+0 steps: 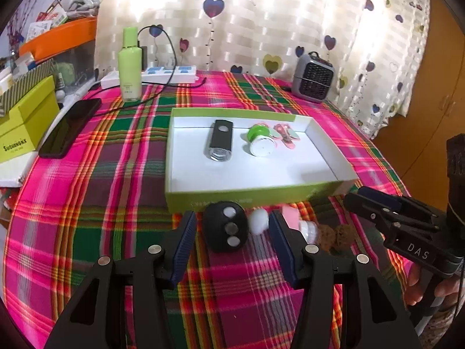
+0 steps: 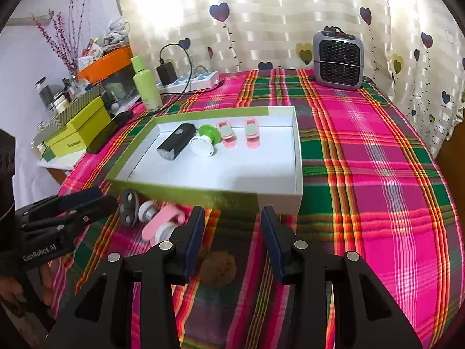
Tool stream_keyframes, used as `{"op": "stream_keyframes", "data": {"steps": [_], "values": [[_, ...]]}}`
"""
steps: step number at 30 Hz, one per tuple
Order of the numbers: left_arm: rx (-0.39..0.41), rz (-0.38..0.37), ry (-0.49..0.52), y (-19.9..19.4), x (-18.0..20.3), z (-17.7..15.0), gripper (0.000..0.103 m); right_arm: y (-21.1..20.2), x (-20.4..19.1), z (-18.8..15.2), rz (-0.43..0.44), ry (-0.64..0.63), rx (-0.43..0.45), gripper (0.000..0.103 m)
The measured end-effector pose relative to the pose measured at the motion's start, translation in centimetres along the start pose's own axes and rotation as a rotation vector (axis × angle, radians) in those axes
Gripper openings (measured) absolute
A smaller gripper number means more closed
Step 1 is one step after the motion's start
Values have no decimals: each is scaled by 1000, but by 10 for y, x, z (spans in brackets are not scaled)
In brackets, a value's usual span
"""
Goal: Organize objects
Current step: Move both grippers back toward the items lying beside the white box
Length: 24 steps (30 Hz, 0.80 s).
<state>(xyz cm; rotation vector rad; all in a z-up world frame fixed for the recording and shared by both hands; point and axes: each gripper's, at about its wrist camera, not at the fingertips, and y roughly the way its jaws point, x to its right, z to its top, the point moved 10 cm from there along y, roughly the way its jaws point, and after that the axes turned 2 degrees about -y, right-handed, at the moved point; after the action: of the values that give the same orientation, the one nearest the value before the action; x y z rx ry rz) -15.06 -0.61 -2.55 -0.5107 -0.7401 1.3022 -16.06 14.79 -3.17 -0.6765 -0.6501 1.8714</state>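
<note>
A shallow green-rimmed white box (image 1: 319, 142) (image 2: 296, 151) sits mid-table. It holds a black flashlight (image 1: 220, 140) (image 2: 173, 141), a green-and-white cap piece (image 1: 259, 143) (image 2: 205, 141) and two pink clips (image 1: 286, 135) (image 2: 238, 132). In front of the box lie a black three-button piece (image 1: 225, 229) (image 2: 128, 208), a pink-and-white item (image 1: 293, 218) (image 2: 162, 222) and a brown lump (image 1: 334, 237) (image 2: 218, 266). My left gripper (image 1: 231, 241) is open around the black piece. My right gripper (image 2: 232, 241) is open just above the brown lump, empty.
A plaid cloth (image 2: 363, 174) covers the table. A grey heater (image 2: 338, 59) stands at the back right. A green bottle (image 1: 130, 64), power strip (image 1: 171, 74), phone (image 1: 69, 128) and stacked boxes (image 1: 26, 119) line the left side.
</note>
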Motion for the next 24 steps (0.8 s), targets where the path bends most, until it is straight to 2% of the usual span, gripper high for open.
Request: {"op": "stream_keyframes", "data": {"steps": [3, 11, 24], "values": [[-3, -13, 15, -2, 5, -6, 50, -5, -4, -9, 41, -15, 1, 41], [-17, -45, 21, -3, 14, -18, 50, -7, -10, -24, 82, -28, -17, 41], [-31, -40, -12, -3, 2, -32, 50, 6, -16, -38, 58, -68, -71, 41]]}}
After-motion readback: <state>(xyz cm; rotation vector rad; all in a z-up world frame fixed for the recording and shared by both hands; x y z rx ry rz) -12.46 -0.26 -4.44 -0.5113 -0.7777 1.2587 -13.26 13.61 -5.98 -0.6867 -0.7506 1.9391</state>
